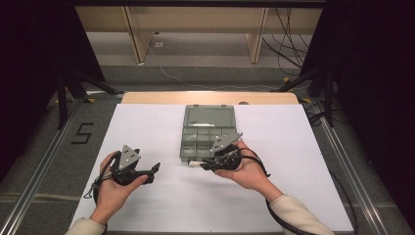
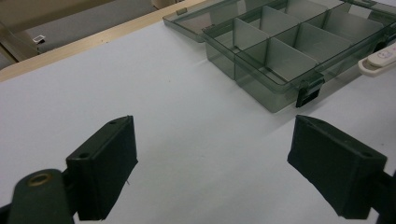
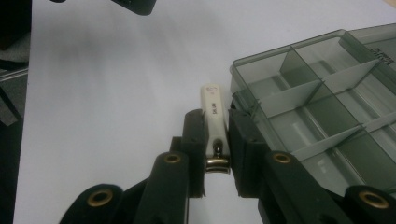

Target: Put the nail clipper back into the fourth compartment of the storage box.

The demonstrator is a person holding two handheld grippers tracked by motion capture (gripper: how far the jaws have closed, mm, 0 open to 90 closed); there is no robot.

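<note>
- Fingers of the right gripper are clamping a small cream nail clipper between them, low in the middle of the right gripper view; its metal end is sitting down between the pads and its cream tip is sticking out past them toward the upper part of the frame.
- In the high view, the right gripper is sitting just below centre with the clipper's pale tip poking out to its left, right at the lower left corner of the box.
- In the left gripper view, the clipper is peeking in at the right edge, just beside the box's dark latch.
- Left gripper is standing with its fingers spread wide and nothing between them, hanging over bare white table at the bottom of its own view; in the high view it is at the lower left, well apart from the box.
- A smoky grey plastic box with divided compartments is lying open at the centre of the high view, its lid folded flat toward the upper edge of the table.
- Compartments showing in the gripper views are looking empty.
</note>
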